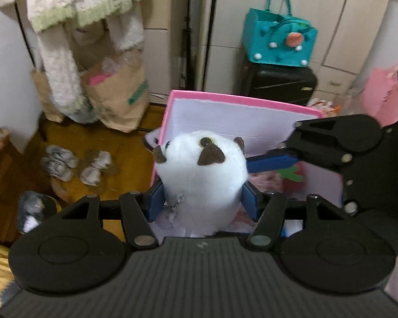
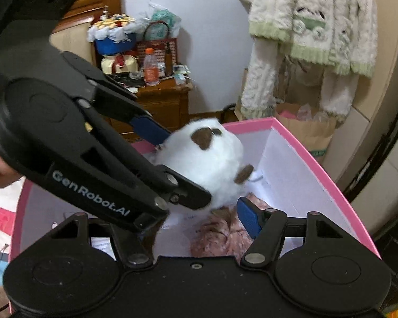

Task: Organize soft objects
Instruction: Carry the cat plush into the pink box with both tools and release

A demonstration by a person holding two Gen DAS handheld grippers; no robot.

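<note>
You are holding the white plush toy [image 1: 201, 177] over the pink box [image 1: 241, 100], and both grippers are crowding in on it. Your left gripper [image 1: 203, 201] is grasping the toy — its two blue pads [image 1: 154, 202] are pressing into the lower sides of the white body, and the fur is bulging out above them. The toy is sitting upright in that grip, brown ears and one eye facing the far wall of the box, with a small metal clasp [image 1: 175, 206] dangling beside the left pad.

Your right gripper [image 1: 272, 161] is reaching in from the side, and one blue finger is touching the toy's flank near an ear. In the right wrist view the right gripper [image 2: 199, 222] is showing only one pad clearly, standing apart from the toy [image 2: 207, 159] just below it; the other is hidden behind the left gripper [image 2: 172, 164], so you cannot tell whether the right jaws are gripping anything.

Inside the box [image 2: 305, 143], under the toy, a pinkish fluffy item [image 2: 220, 235] is lying on the white floor. Beyond the far wall of the box, a brown paper bag [image 1: 119, 98] is standing on the wooden floor, and a teal felt bag [image 1: 280, 39] is resting on a black suitcase [image 1: 281, 84].
</note>
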